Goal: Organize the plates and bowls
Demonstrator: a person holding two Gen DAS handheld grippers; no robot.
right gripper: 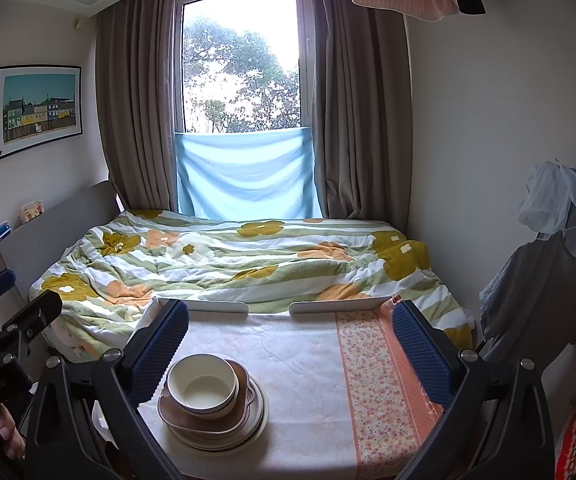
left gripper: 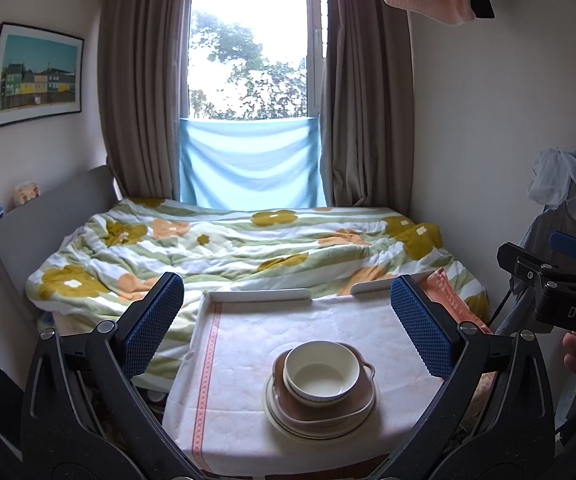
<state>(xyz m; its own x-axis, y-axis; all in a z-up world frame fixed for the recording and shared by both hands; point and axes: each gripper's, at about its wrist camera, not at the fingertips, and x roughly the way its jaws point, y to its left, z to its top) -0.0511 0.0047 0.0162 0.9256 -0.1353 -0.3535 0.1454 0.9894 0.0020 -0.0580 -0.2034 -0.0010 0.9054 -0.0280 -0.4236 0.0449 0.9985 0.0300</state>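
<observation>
On table [left gripper: 240,360], stacked bowl [left gripper: 322,374], plates [left gripper: 320,420].

Daylight pours in through the window [left gripper: 248,52] at 12 o'clock in both views, and the glass is blown out to white around the tree outlines. The walls and the curtains [left gripper: 140,92] stay dimmer, in soft, even light. The bedspread [left gripper: 228,248] and the cloth on the bench [left gripper: 312,328] are moderately bright, with a pale band of light along the bench's near edge at 6 o'clock. Shadows are faint and soft. Focus is sharp at the centre. Fisheye distortion bends straight lines toward the edges, and the corners fall to black vignette.
</observation>
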